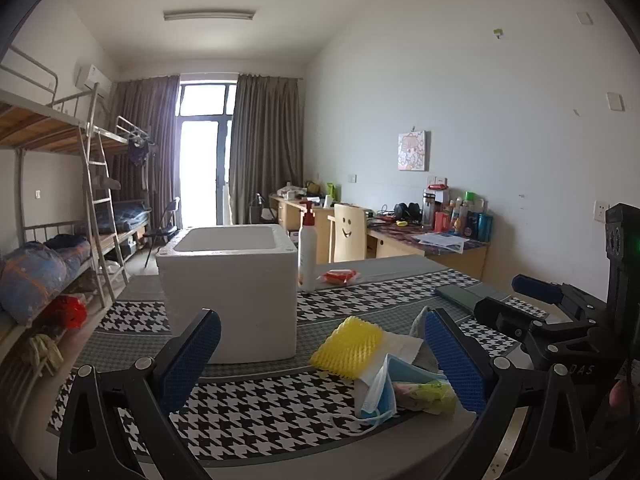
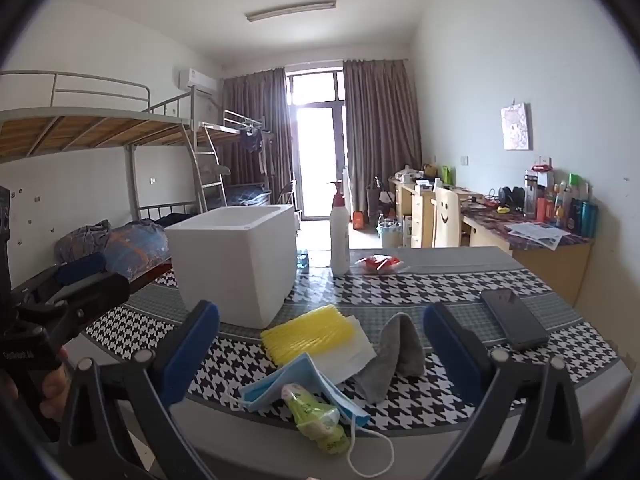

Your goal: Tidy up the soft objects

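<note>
You hold both grippers — left gripper [image 1: 322, 356], right gripper [image 2: 320, 354] — spread wide, empty, facing the soft pile beside the foam box [image 2: 236, 256].

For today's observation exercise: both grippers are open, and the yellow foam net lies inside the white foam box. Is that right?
Not quite. The yellow foam net lies on the tablecloth in front of the white foam box, not inside it, as the right wrist view shows. Both grippers, left and right, are open.

Foam box [image 2: 236, 258] stands behind the face mask [image 2: 296, 384], pump bottle [image 2: 339, 236] right.
</note>
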Demonstrator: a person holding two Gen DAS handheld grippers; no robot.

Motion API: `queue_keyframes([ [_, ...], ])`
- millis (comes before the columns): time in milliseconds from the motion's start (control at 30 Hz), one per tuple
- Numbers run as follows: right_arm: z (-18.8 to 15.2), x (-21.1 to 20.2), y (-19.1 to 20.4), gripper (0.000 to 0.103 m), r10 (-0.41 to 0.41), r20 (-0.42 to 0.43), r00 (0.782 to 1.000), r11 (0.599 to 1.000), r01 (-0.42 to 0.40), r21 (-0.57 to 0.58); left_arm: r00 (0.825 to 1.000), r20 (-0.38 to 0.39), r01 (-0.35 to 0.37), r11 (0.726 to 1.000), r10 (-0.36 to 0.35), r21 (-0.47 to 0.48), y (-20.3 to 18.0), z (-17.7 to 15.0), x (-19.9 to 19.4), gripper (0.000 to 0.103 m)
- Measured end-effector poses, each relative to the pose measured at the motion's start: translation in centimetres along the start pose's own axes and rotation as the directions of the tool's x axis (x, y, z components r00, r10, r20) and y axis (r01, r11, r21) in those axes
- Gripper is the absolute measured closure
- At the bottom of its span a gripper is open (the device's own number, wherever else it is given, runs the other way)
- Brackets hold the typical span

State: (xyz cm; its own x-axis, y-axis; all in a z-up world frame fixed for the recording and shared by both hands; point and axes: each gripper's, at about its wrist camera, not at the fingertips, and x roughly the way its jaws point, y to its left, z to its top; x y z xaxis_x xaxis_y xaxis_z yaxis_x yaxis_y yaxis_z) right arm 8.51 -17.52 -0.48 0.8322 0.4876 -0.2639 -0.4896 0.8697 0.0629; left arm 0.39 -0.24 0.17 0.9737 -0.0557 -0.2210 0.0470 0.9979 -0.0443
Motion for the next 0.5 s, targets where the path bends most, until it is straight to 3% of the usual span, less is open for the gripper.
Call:
queue_keyframes([
  [500, 0.13, -0.17, -0.33, 0.000, -0.013, 0.003, 1.000, 1.000, 0.013, 0.003, 1.000, -0.014, 0.026, 1.000, -0.026, -0.007, 0.02, 0.16, 0.34, 0.001],
])
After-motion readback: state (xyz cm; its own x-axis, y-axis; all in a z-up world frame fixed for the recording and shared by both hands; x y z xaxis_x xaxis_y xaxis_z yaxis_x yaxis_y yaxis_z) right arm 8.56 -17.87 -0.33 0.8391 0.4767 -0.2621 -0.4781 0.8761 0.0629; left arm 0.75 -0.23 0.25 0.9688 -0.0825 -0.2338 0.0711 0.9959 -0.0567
